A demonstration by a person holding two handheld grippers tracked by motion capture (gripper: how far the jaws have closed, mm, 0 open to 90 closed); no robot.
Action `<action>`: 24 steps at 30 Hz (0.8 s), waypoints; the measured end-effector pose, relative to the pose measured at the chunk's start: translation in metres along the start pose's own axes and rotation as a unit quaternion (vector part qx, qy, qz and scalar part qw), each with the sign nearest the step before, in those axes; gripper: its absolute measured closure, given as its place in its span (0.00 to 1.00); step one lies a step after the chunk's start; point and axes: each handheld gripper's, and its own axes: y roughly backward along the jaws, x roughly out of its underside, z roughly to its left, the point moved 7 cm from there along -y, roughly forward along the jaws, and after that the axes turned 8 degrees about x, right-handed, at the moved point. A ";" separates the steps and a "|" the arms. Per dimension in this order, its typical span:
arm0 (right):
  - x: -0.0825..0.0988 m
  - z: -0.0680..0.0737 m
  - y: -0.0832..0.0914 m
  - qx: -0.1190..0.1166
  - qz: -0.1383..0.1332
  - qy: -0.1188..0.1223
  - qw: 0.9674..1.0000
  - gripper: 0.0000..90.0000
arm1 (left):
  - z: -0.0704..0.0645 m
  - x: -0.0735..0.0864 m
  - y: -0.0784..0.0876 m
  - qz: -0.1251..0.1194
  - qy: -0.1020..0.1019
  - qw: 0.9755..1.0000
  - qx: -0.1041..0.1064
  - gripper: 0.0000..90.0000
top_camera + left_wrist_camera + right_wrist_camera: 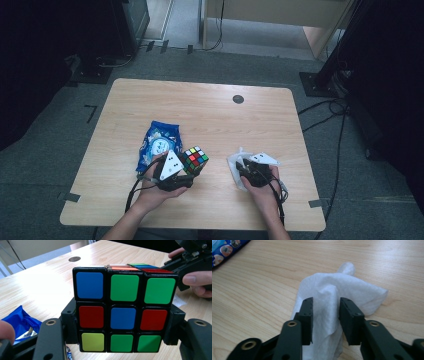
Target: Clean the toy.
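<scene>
My left gripper (191, 164) is shut on a scrambled Rubik's cube (195, 159) at the front left of the wooden table (225, 125). In the left gripper view the cube (123, 310) fills the space between the two jaws, which clamp its lower sides; its near face shows blue, green, red and yellow stickers. My right gripper (246, 169) points down onto a crumpled white tissue (234, 161) at the front right. In the right gripper view a raised fold of the tissue (352, 290) stands pinched between the two pads of that gripper (325, 315).
A blue snack bag (157, 140) lies just left of the cube, its corner (224, 247) also seen in the right gripper view. A round dark grommet (238, 99) sits near the table's far edge. Cables and dark stands surround the table on the floor.
</scene>
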 end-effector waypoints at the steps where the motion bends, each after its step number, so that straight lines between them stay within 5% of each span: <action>1: 0.001 0.000 -0.001 0.001 0.003 0.005 1.000 0.78 | 0.000 0.000 0.000 0.001 0.000 1.000 0.000 0.38; 8: 0.001 -0.003 0.003 0.021 -0.002 0.012 1.000 0.98 | -0.001 0.000 -0.001 0.002 -0.002 1.000 0.001 0.38; 14: -0.026 0.009 0.031 -0.028 -0.068 -0.026 0.997 0.99 | 0.000 0.001 -0.001 0.002 -0.003 1.000 0.000 0.38; 19: -0.052 0.039 0.062 -0.092 -0.119 -0.036 0.988 0.99 | -0.006 0.002 -0.005 0.007 -0.010 1.000 0.005 0.38; 24: -0.073 0.078 0.094 -0.167 -0.159 -0.035 0.972 0.99 | -0.014 0.001 -0.007 0.007 -0.018 1.000 0.014 0.38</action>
